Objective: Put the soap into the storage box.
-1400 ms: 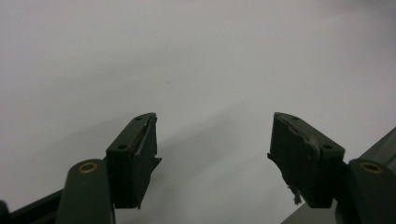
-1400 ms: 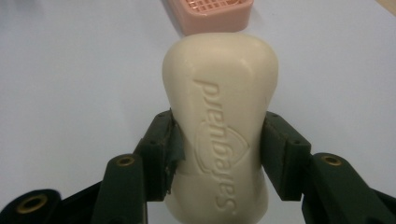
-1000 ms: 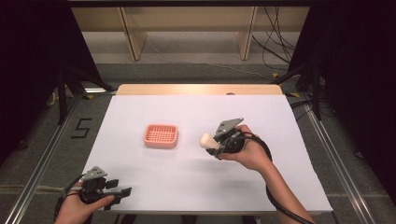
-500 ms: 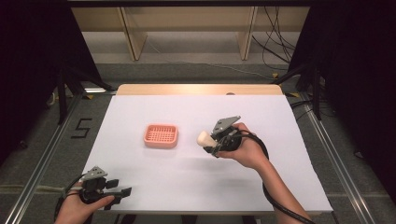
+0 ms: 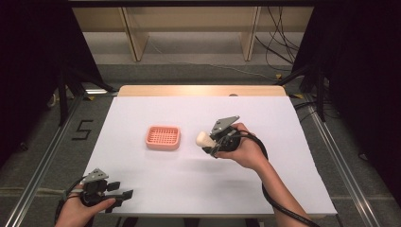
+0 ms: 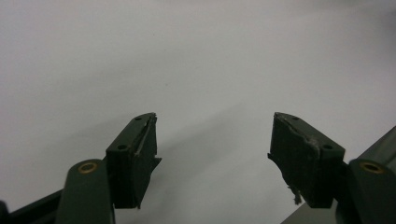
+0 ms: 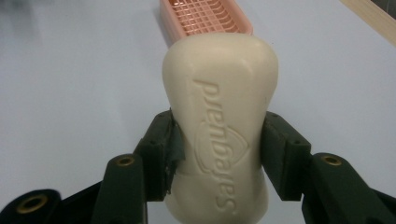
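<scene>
In the high view, a white table (image 5: 156, 189) runs from six o'clock up to a pale wooden edge at twelve. A pink slotted soap dish (image 5: 162, 137) lies flat a little toward nine o'clock of the table's middle. Near the centre, toward three o'clock of the dish and apart from it, the right gripper (image 5: 211, 143) sits in the person's right hand (image 5: 246, 151), its jaws pointing toward nine o'clock and clamped on a cream bar of soap (image 5: 204, 139); the bar looks to be held clear of the tabletop, though the angle makes that hard to judge. At about seven o'clock, at the table's near corner, the left gripper (image 5: 124, 195) rests in the left hand (image 5: 82, 210) with its jaws aimed toward three o'clock. In the left gripper view, the left gripper (image 6: 213, 140) has its two black jaws spread wide apart with nothing between them, over bare white table surface. In the right gripper view, the right gripper (image 7: 219, 140) pinches the bar of soap (image 7: 219, 107) at its waist, one jaw on each side, embossed lettering facing the camera, and the soap dish (image 7: 203, 18) lies beyond the bar's far end at twelve o'clock.
</scene>
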Available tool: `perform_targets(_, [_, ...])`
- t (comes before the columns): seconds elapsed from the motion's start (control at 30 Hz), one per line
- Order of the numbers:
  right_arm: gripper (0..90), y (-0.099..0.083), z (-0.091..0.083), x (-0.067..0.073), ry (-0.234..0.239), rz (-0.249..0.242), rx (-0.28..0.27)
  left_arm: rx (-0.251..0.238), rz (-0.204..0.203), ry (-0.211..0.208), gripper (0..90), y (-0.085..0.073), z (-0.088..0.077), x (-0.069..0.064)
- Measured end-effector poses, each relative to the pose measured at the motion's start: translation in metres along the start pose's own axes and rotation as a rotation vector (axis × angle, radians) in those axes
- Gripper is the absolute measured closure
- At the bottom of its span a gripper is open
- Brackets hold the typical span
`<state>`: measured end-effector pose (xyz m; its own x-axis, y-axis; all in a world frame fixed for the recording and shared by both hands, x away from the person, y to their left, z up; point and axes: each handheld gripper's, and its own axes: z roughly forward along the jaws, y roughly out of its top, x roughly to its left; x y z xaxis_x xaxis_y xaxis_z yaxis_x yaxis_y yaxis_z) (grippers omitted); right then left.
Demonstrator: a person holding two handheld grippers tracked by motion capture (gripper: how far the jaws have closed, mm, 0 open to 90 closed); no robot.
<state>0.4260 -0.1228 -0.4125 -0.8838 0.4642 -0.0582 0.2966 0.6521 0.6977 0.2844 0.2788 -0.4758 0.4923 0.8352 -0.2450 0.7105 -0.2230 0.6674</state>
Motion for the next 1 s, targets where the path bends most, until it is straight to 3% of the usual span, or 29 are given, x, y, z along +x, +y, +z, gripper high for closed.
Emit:
perform_targets(0.1, [50.6, 0.002, 0.002, -0.001, 0.014, -0.020, -0.008, -0.001, 0.000, 0.000, 31.7, 0.000, 0.000, 0.000])
perform_targets(0.13, [50.6, 0.002, 0.002, 0.000, 0.007, -0.005, -0.008, 0.001, -0.001, -0.001, 31.7, 0.000, 0.000, 0.000])
perform_targets(0.33, [50.6, 0.006, 0.006, -0.001, 0.010, -0.020, -0.012, -0.005, -0.003, 0.012, 31.7, 0.000, 0.000, -0.001])
perform_targets(0.47, [50.6, 0.008, 0.009, 0.001, 0.011, -0.003, -0.005, 0.001, -0.003, -0.002, 31.7, 0.000, 0.000, 0.000])
perform_targets(0.63, [50.6, 0.011, 0.012, 0.000, 0.012, -0.032, -0.015, 0.004, 0.001, -0.004, 31.6, 0.000, -0.001, 0.000])
perform_targets(1.0, [50.6, 0.016, 0.016, 0.001, 0.001, -0.027, -0.012, -0.005, -0.003, -0.005, 31.6, 0.000, 0.000, 0.000])
